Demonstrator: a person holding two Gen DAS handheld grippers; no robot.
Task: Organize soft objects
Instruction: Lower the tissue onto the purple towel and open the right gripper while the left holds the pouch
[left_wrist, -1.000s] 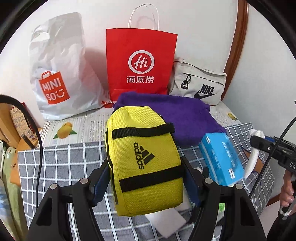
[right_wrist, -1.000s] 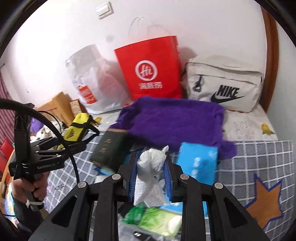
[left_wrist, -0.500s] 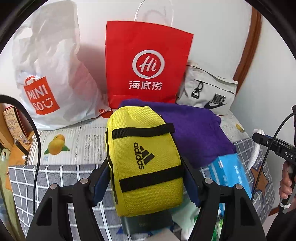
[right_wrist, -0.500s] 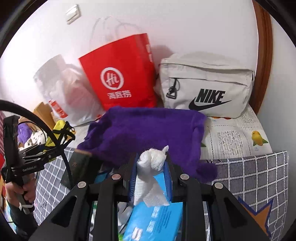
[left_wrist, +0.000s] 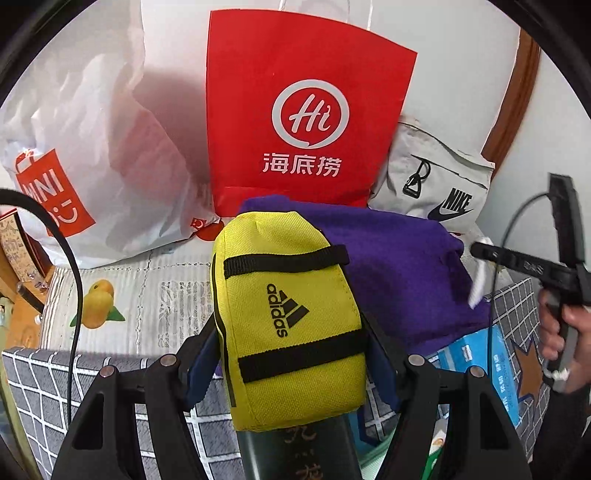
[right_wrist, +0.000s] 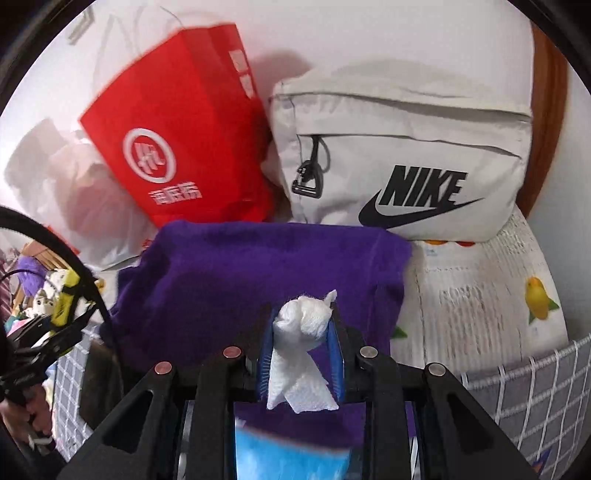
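Note:
My left gripper (left_wrist: 291, 354) is shut on a yellow Adidas pouch (left_wrist: 288, 314) with black straps, held upright above the bed's near part. My right gripper (right_wrist: 302, 354) is shut on a crumpled white tissue (right_wrist: 301, 347), hanging over a purple towel (right_wrist: 258, 280) spread on the bed. The same towel (left_wrist: 399, 266) lies just behind the pouch in the left wrist view. At the right of that view the right gripper (left_wrist: 480, 254) shows side-on with the tissue (left_wrist: 478, 284) dangling from it.
Against the wall stand a white Miniso plastic bag (left_wrist: 81, 155), a red paper bag (left_wrist: 306, 122) and a grey Nike bag (right_wrist: 406, 155). A blue tissue pack (left_wrist: 476, 365) and a dark green box (left_wrist: 295, 454) lie on the grey checked blanket (left_wrist: 37, 398). A hand (left_wrist: 561, 332) grips the right tool.
Both grippers have travelled forward toward the bags at the wall, which loom larger. The right one now hangs over the purple towel, close to the Nike bag. Both grips are unchanged.

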